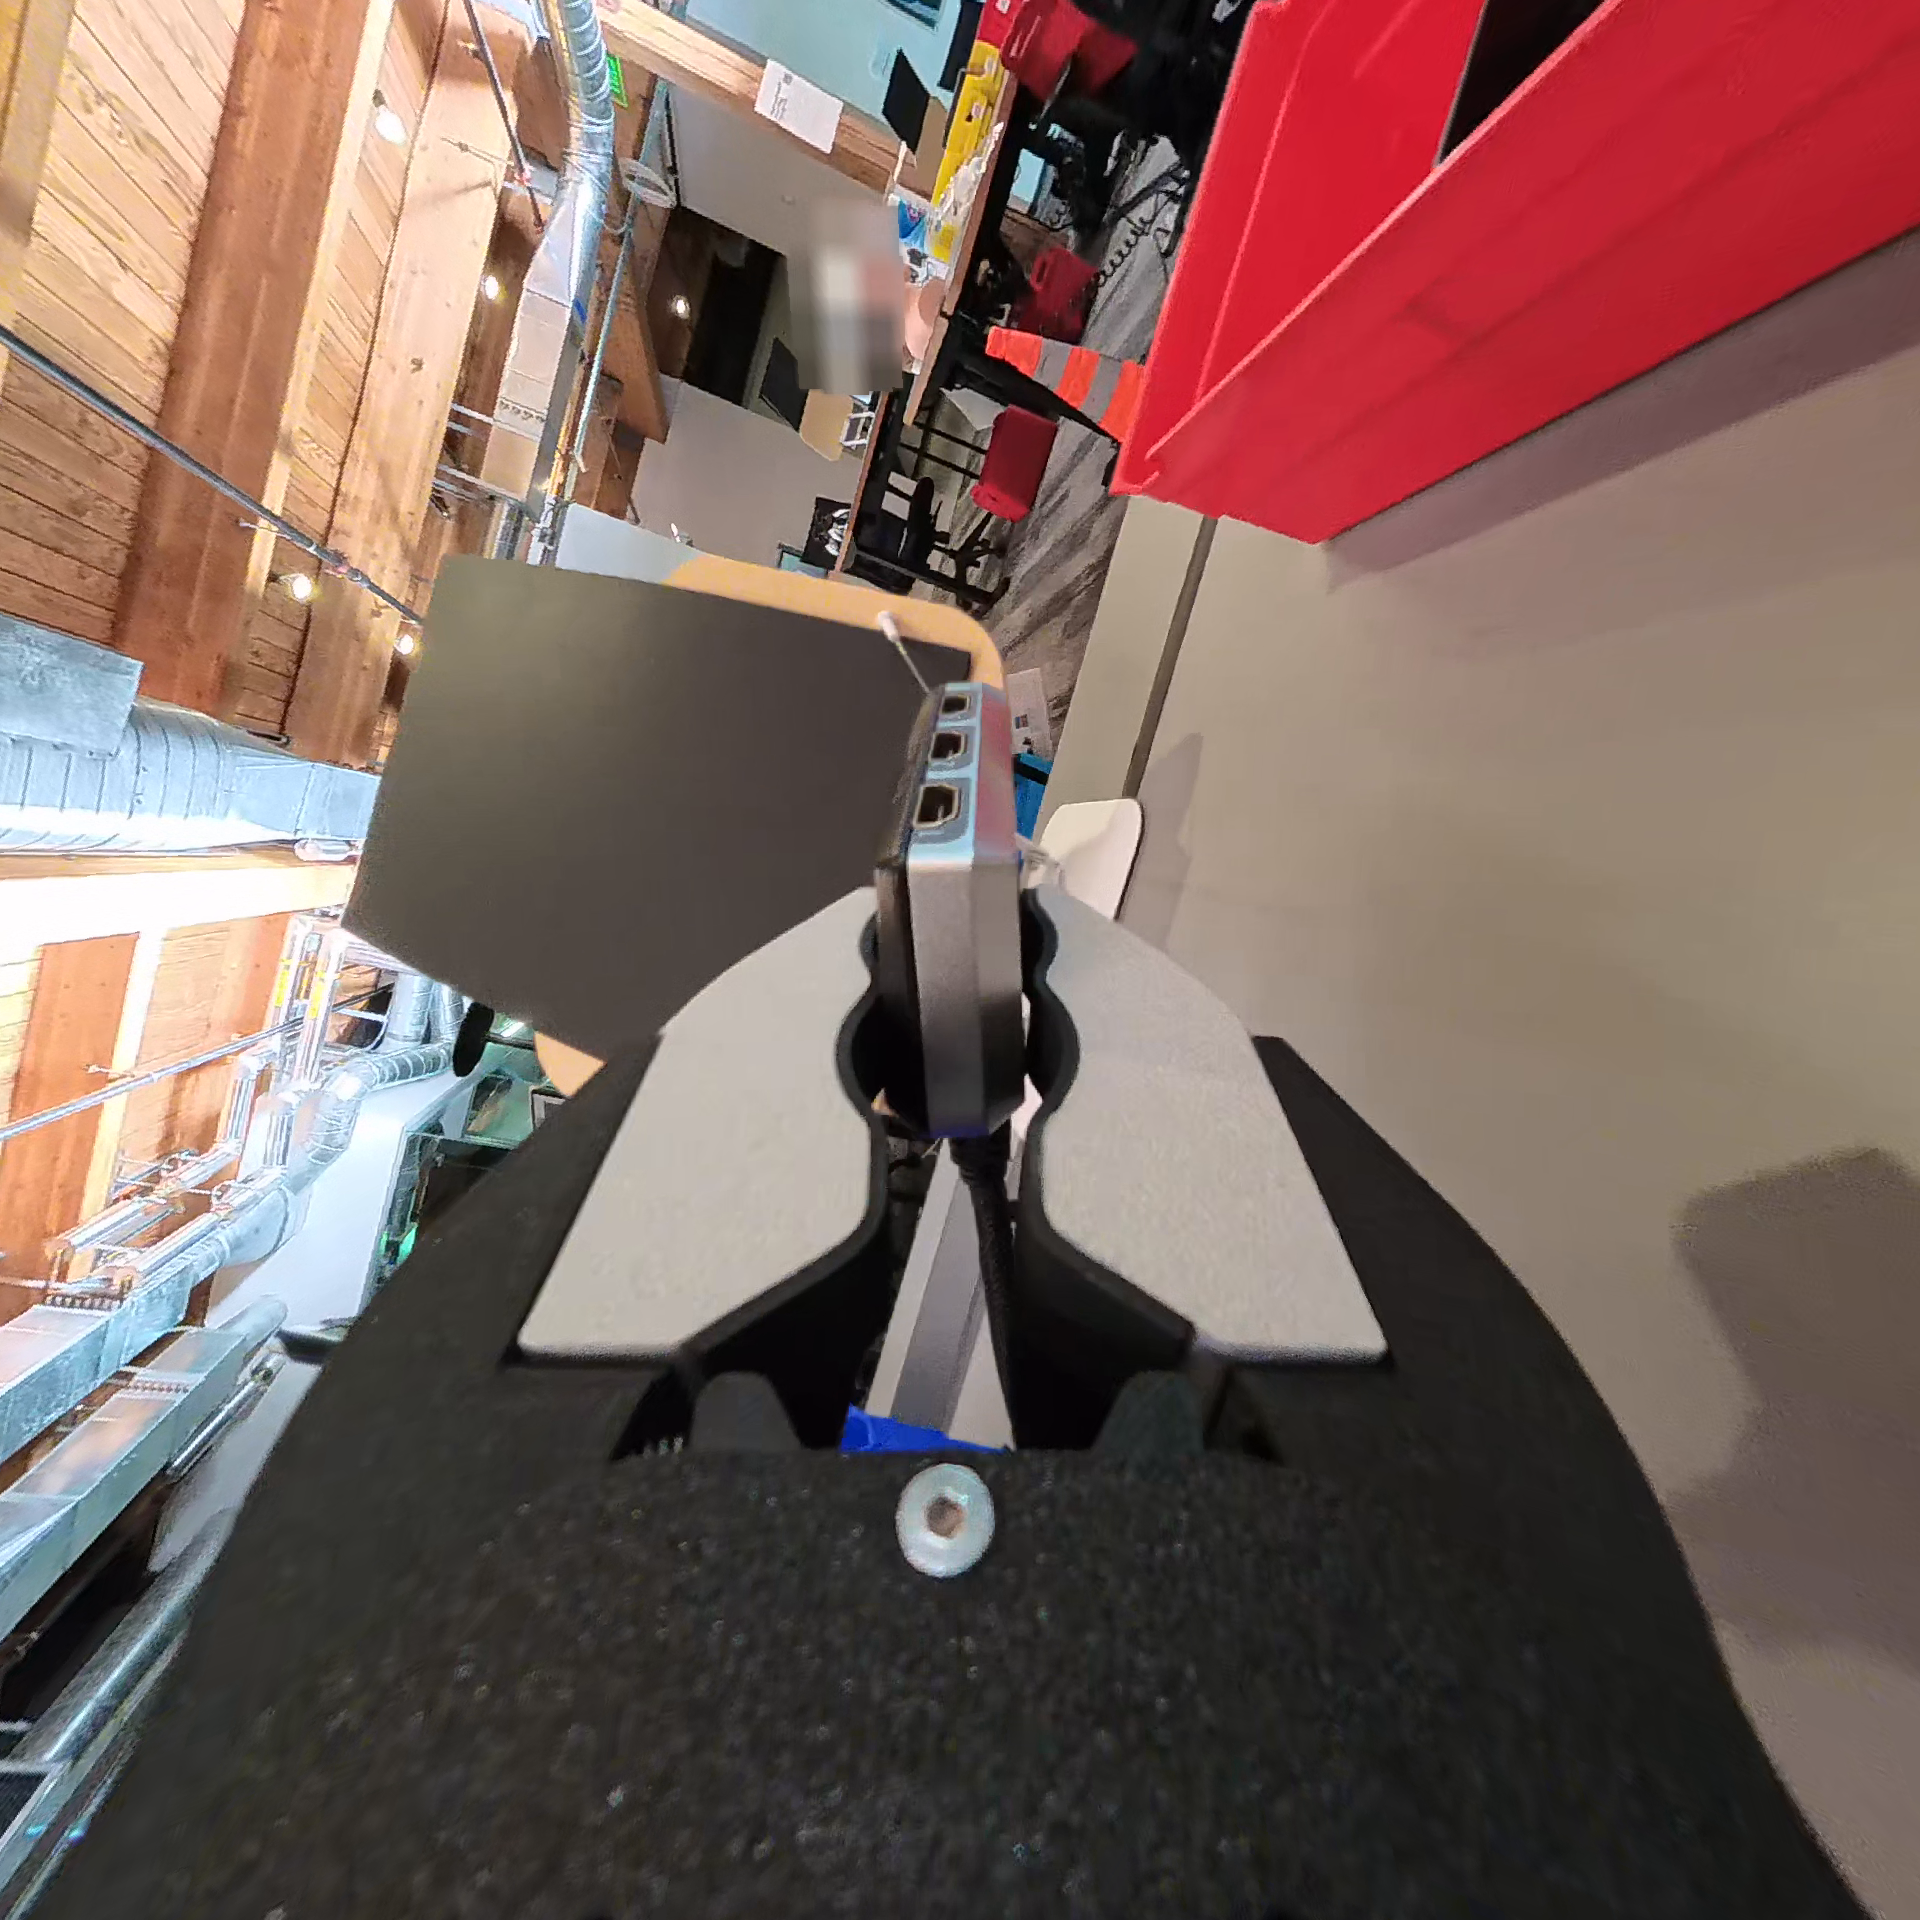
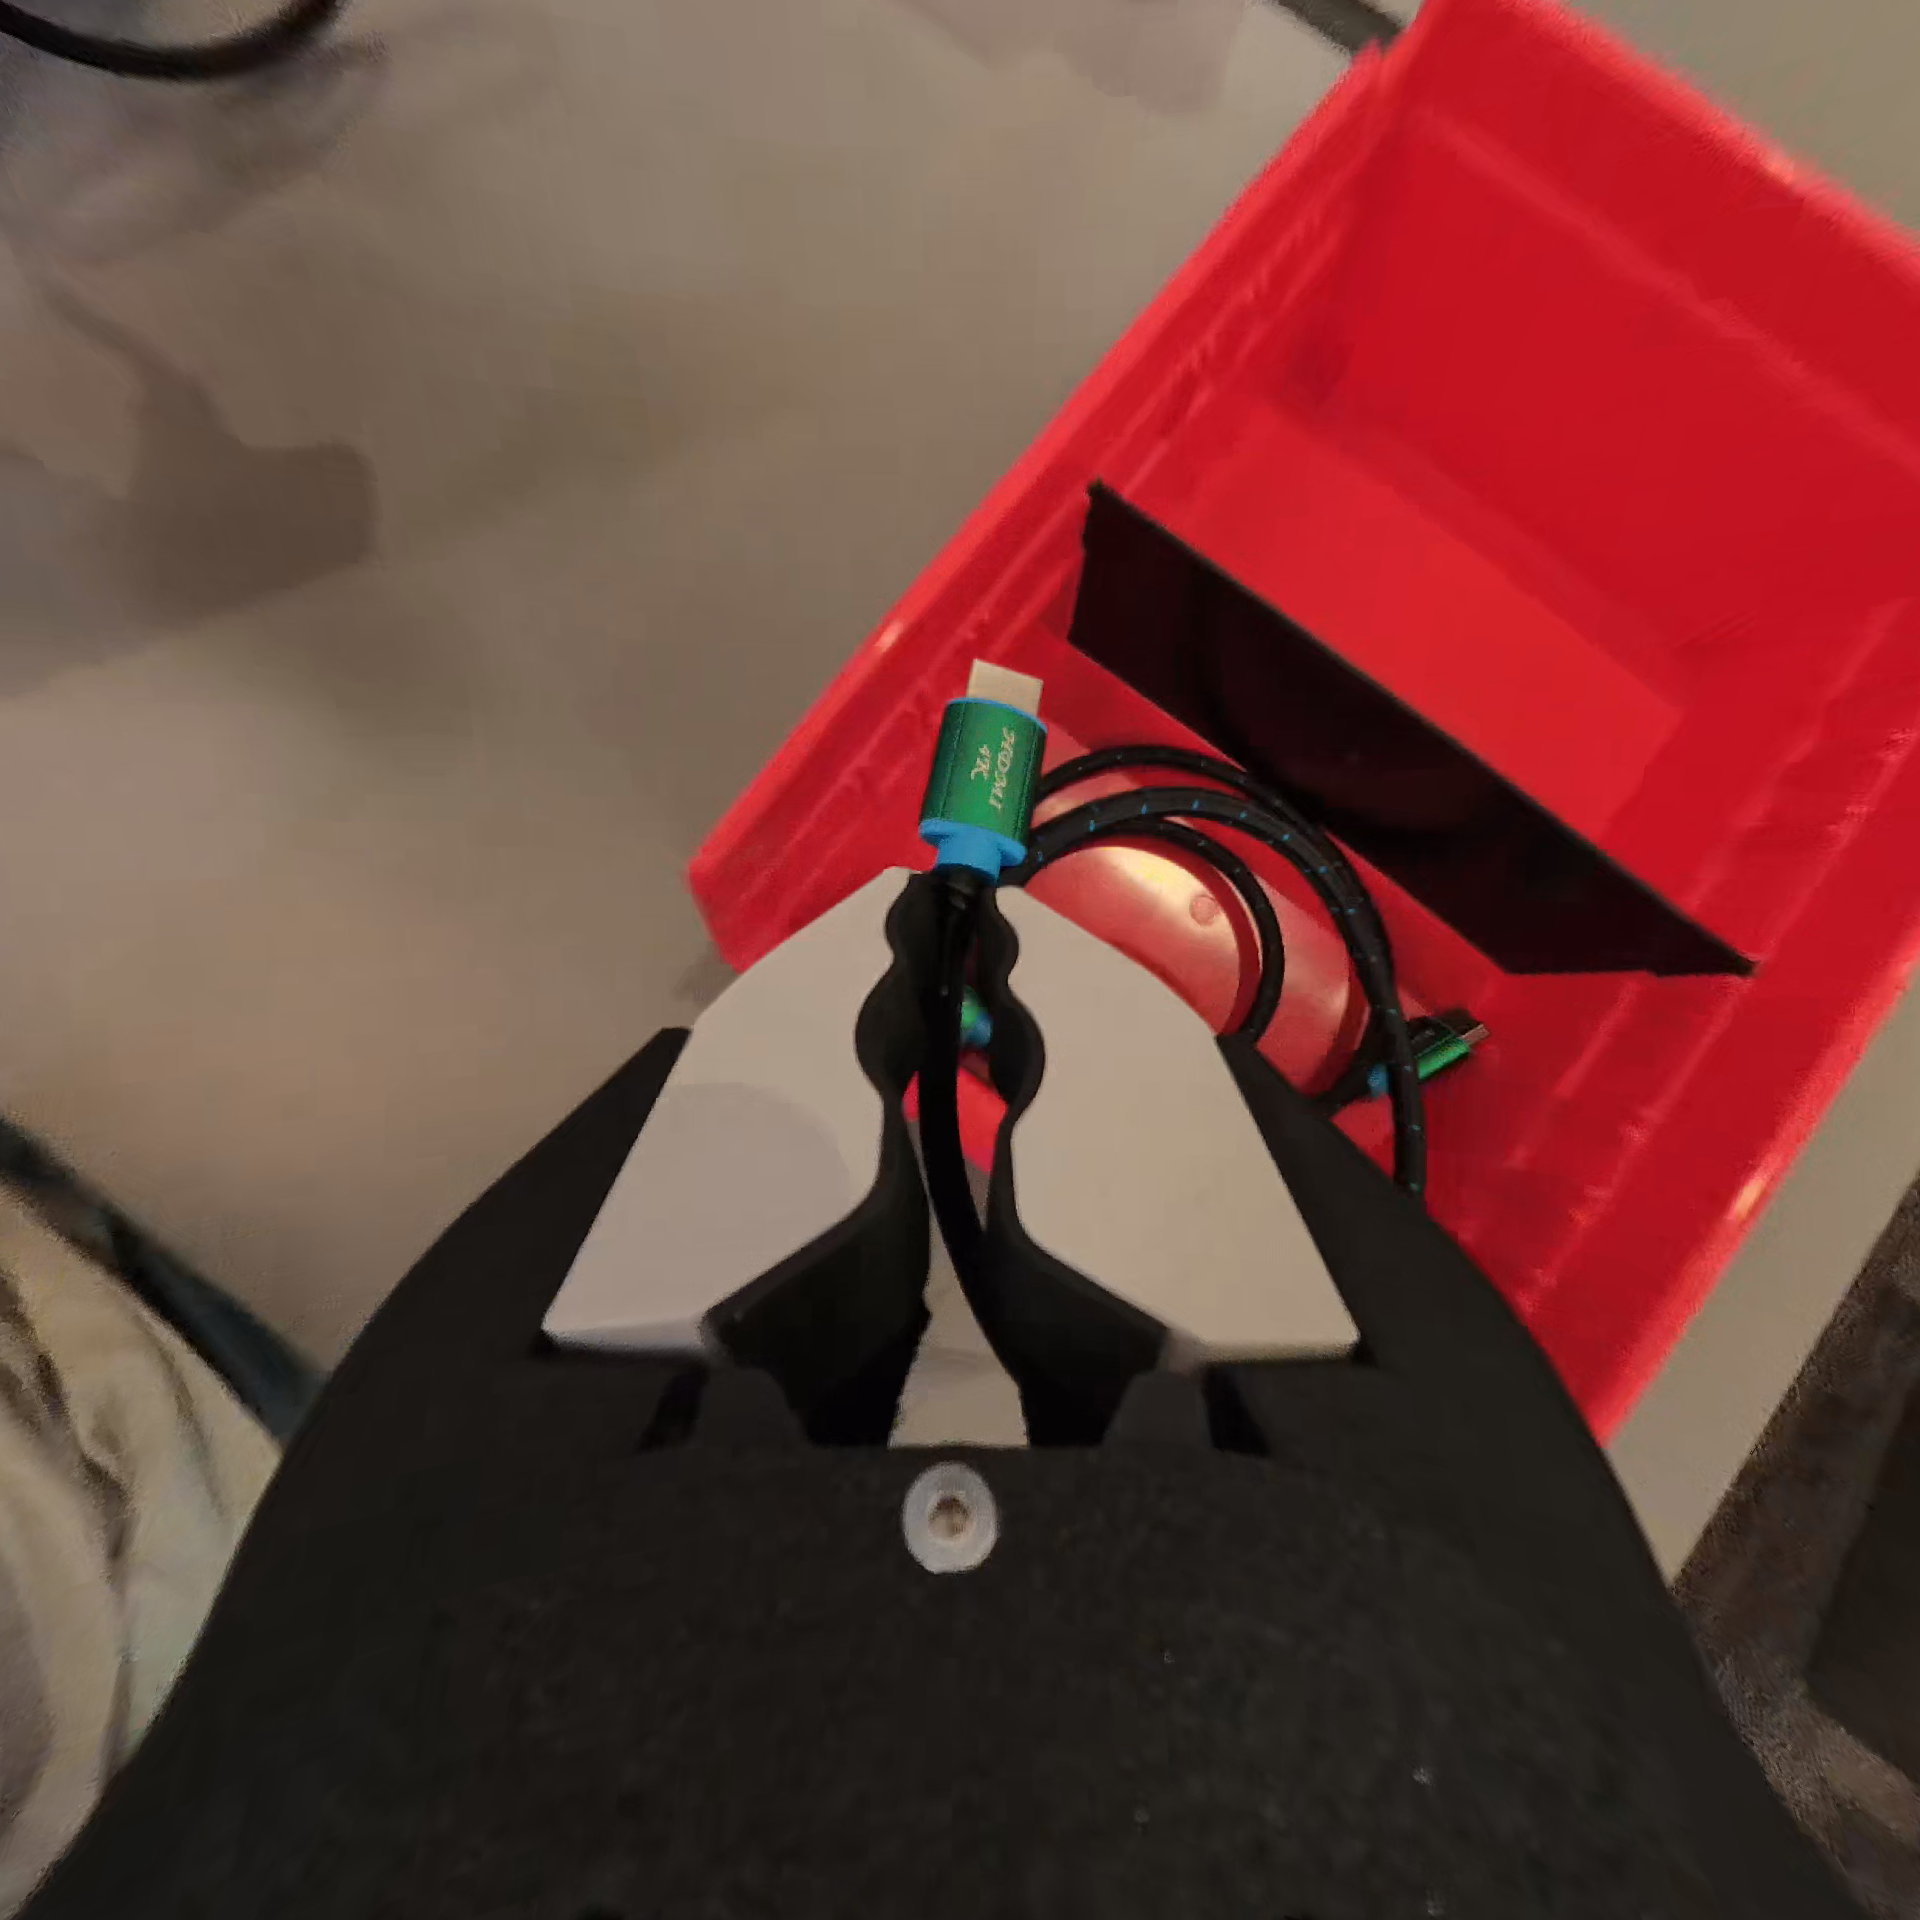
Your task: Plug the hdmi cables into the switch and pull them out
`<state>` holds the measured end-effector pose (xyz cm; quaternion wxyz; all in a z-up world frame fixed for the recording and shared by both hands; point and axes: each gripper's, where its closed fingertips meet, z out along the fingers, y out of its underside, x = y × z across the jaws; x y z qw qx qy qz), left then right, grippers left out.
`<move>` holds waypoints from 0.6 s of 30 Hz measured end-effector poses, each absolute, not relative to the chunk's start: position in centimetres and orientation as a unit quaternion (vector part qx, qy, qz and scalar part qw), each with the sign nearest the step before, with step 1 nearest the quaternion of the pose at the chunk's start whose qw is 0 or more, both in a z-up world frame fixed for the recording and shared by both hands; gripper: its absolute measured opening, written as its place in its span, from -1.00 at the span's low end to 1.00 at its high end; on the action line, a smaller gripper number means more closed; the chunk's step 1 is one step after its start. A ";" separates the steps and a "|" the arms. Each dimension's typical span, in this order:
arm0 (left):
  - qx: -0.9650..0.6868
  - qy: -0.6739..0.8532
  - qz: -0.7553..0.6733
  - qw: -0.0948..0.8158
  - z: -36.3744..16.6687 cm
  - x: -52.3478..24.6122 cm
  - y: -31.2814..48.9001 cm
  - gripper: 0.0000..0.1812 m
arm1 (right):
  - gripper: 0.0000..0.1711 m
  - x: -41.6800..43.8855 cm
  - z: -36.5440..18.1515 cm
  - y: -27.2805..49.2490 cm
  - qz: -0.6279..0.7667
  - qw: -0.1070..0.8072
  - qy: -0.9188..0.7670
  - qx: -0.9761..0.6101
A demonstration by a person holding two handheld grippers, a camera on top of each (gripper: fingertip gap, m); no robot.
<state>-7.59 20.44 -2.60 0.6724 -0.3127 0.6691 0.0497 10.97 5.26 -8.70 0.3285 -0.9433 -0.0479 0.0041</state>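
My left gripper point(image 1: 951, 914) is shut on the grey HDMI switch point(image 1: 951, 935), held on edge above the table. Three empty ports point(image 1: 940, 805) face up and left along its narrow side. A black braided cord point(image 1: 987, 1226) hangs from its near end between the fingers. My right gripper point(image 2: 951, 914) is shut on a black HDMI cable point(image 2: 951, 1049) just behind its green plug with a blue collar point(image 2: 982, 784). The metal tip points away, over the near corner of the red bin point(image 2: 1558, 364). More braided cable point(image 2: 1340, 894) and a second green plug point(image 2: 1444, 1049) lie in the bin.
A black divider point(image 2: 1351, 748) stands across the red bin, which also shows in the left wrist view point(image 1: 1507, 260). The grey table point(image 2: 416, 520) spreads left of the bin. A black panel point(image 1: 623, 790) stands behind the switch. Another black cable point(image 2: 135, 42) lies at the far left.
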 end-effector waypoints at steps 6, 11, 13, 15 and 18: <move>-0.316 0.671 0.039 0.670 -2.9 -7.7 19.6 -0.76 | -0.62 12.5 -16.7 7.7 0.003 0.240 -0.042 -0.970; -0.327 0.672 0.027 0.664 -3.5 -8.7 19.7 -0.77 | -0.60 12.0 -12.1 8.4 -0.007 0.342 -0.037 -0.939; -0.331 0.673 0.019 0.662 -3.5 -8.7 19.9 -0.77 | -0.61 10.3 -9.3 8.6 0.016 0.399 -0.056 -0.915; -0.337 0.675 -0.003 0.657 -3.1 -8.6 20.0 -0.76 | -0.62 7.6 -6.9 8.8 0.046 0.448 -0.087 -0.889; -0.362 0.670 -0.076 0.644 -0.7 -8.3 20.5 -0.76 | -0.62 2.7 -4.9 9.3 0.101 0.493 -0.143 -0.852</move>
